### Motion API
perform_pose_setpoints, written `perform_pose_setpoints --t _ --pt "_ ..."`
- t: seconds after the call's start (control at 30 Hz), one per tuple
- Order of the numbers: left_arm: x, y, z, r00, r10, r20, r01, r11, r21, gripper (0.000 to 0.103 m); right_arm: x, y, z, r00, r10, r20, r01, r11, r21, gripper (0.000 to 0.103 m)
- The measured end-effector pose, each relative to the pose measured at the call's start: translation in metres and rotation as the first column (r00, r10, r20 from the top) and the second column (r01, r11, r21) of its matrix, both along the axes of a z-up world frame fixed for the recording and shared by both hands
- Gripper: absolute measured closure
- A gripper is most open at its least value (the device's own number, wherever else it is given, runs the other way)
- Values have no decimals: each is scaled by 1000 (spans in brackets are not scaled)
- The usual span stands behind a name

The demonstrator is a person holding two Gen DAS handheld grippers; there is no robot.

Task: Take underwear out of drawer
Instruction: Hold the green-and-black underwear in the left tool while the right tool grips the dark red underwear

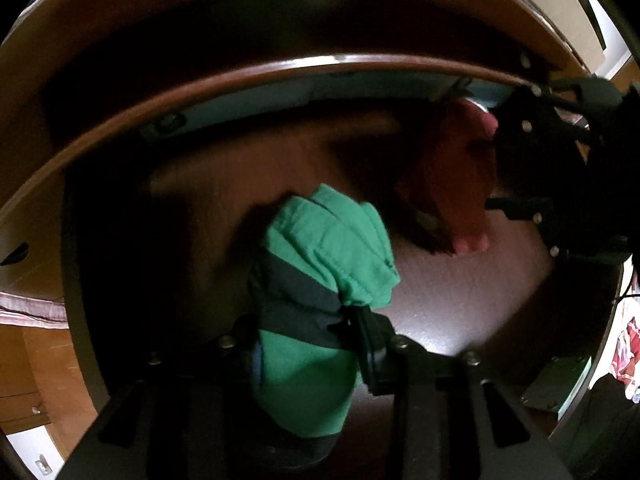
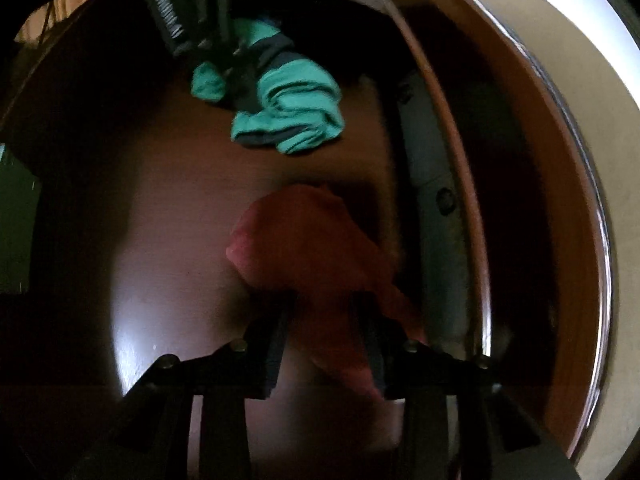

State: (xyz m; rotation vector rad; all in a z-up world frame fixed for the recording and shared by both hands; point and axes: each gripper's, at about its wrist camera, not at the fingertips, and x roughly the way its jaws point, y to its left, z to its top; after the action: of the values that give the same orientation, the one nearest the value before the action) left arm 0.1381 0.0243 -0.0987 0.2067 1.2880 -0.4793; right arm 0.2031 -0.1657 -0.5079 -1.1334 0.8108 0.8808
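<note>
Much of both views is dark and motion-blurred. The back of the drawer (image 1: 280, 76) is in deep shadow, and its bare brown floor shows only where light glances off it. In the left wrist view my left gripper (image 1: 308, 340) has one finger (image 1: 372, 344) visible; the other is covered by cloth. My right gripper (image 2: 324, 336) appears in that same view only as a black frame at the drawer's right side.

The green underwear (image 1: 328, 248) is bunched into folds, bright green with a dark band across it and stitched hems at its edges. It sits inside the drawer, above the floor, and my left fingers are clamped on it at the dark band.

The red underwear (image 2: 304, 240) is a soft, blurred lump, dull red with a paler pink edge; no seams can be made out. It lies close to the drawer's front wall, to the right of the green piece. My right fingers (image 2: 276, 344) flank it, with cloth filling the gap between them; the pads appear to be pressing on it.
</note>
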Motion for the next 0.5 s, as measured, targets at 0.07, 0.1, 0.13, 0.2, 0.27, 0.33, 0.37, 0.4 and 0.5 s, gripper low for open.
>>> perform_pose_setpoints --t 0.07,0.1,0.13,0.2,0.27,0.33,0.37,0.4,0.5 --pt "-1 0 0 1000 -4 -8 4 1000 -1 68 0 5 -1 1000 14 -8 -14 1000 -1 64" --pt "1 -3 -3 1000 -7 -16 7 1000 0 68 1 9 -6 1000 14 -8 -14 1000 -21 63" --pt "13 -14 -11 1000 -10 -22 10 1000 2 68 2 12 -12 1000 10 -16 -10 999 -36 58" --pt "12 -16 -12 1000 -12 -24 12 1000 13 68 3 17 -17 1000 -8 -16 8 1000 -20 53" --pt "11 -18 -14 1000 -12 -23 13 1000 19 68 11 22 -13 994 -87 -67 89 996 20 53" --pt "11 -21 -14 1000 -11 -23 11 1000 19 68 17 28 -10 982 -160 -97 163 986 26 53" --pt "11 -21 -14 1000 -10 -23 11 1000 20 68 19 31 -8 976 -188 -105 192 981 24 53" --pt "11 -22 -13 1000 -10 -22 10 1000 22 68 21 34 -7 970 -215 -113 219 975 21 53" --pt "8 -26 -15 1000 -7 -16 8 1000 25 68 27 44 -2 947 -289 -136 293 956 12 53"
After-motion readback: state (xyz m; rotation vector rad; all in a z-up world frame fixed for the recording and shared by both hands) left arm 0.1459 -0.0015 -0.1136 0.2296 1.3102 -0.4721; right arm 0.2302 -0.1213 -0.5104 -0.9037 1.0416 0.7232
